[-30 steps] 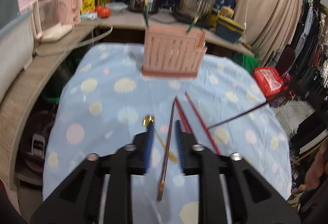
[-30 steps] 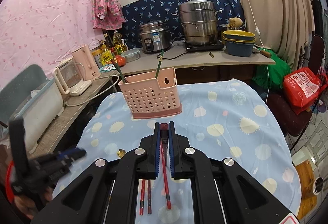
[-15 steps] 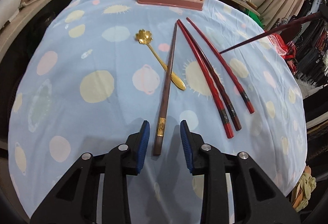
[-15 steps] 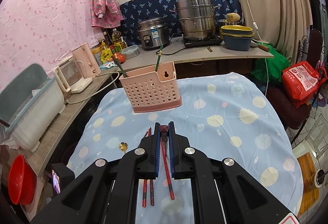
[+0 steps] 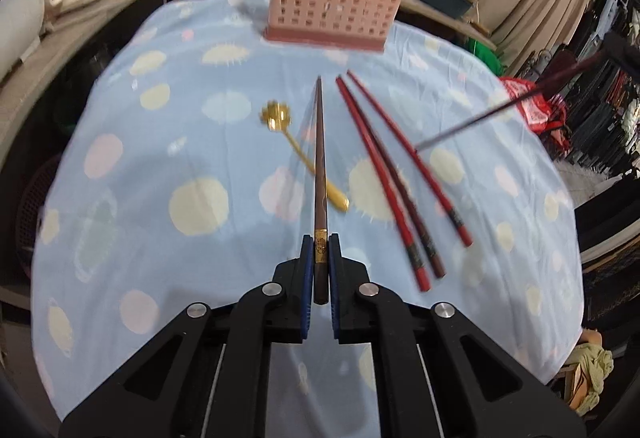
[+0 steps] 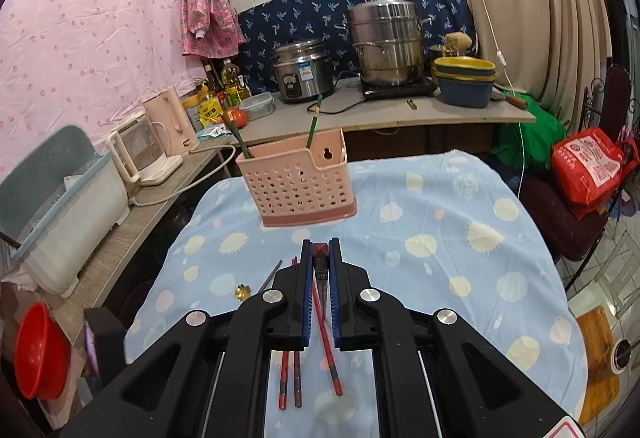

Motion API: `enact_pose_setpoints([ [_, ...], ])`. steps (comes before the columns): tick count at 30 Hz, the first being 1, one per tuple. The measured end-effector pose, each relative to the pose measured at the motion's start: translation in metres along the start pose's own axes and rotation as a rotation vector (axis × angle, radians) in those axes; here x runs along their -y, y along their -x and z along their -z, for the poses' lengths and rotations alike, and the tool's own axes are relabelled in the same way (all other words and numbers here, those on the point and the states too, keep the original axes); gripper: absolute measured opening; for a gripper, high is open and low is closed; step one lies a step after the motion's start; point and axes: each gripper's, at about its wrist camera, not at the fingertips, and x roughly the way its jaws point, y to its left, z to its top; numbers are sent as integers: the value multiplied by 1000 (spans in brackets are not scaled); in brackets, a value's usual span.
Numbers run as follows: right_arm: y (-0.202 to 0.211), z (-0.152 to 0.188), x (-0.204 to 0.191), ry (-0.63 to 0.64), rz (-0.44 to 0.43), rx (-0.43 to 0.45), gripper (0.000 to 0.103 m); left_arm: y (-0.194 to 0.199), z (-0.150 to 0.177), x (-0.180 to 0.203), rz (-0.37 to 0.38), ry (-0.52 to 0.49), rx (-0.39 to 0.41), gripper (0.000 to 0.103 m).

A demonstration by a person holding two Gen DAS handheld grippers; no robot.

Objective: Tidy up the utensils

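Note:
My left gripper (image 5: 320, 244) is shut on the thick end of a brown chopstick (image 5: 320, 157), whose tip points toward the pink utensil basket (image 5: 334, 7). A gold spoon (image 5: 304, 157) lies under it on the blue spotted cloth. Three red chopsticks (image 5: 396, 173) lie to the right. My right gripper (image 6: 320, 250) is shut on a dark red chopstick (image 6: 320, 264) and held above the table; that chopstick shows at the right of the left wrist view (image 5: 508, 103). The basket (image 6: 294, 177) holds two green chopsticks (image 6: 313, 121).
The table (image 6: 460, 238) is round, with its edge near on all sides. A counter behind holds a rice cooker (image 6: 304, 71), a steel pot (image 6: 386, 41), bowls (image 6: 464, 79) and a kettle (image 6: 170, 121). A red bag (image 6: 588, 165) sits at right.
My left gripper came down over the brown chopstick's thick end and shut on it. My right gripper stayed shut on its chopstick and hardly moved.

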Motion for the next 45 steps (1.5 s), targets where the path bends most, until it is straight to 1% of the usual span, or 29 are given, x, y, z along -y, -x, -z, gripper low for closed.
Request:
enact_pose_setpoints([
  [2, 1, -9, -1, 7, -3, 18, 7, 14, -14, 2, 0, -4, 35, 7],
  [6, 1, -29, -5, 19, -15, 53, 7, 45, -52, 7, -4, -22, 126, 7],
  [13, -6, -73, -14, 52, -41, 104, 7, 88, -129, 16, 10, -53, 259, 7],
  [17, -21, -112, -18, 36, -86, 124, 7, 109, -175, 25, 15, -86, 338, 7],
  [21, -36, -153, -25, 30, -100, 170, 7, 125, -223, 32, -6, -113, 422, 7],
  [24, -47, -183, -30, 11, -123, 204, 7, 131, -258, 34, -20, -112, 474, 7],
  [28, -66, -215, -38, 8, -122, 245, 7, 132, -298, 33, -40, -109, 525, 7],
  [32, -95, -238, -43, -14, -127, 259, 7, 124, -324, 33, -56, -112, 559, 7],
  [37, -136, -246, -44, -44, -140, 236, 7, 101, -346, 25, -65, -109, 562, 7],
  [40, -167, -235, -42, -56, -139, 189, 7, 80, -350, 15, -72, -100, 538, 7],
  [45, -211, -199, -35, -48, -106, 91, 7, 39, -342, -1, -71, -68, 469, 7],
])
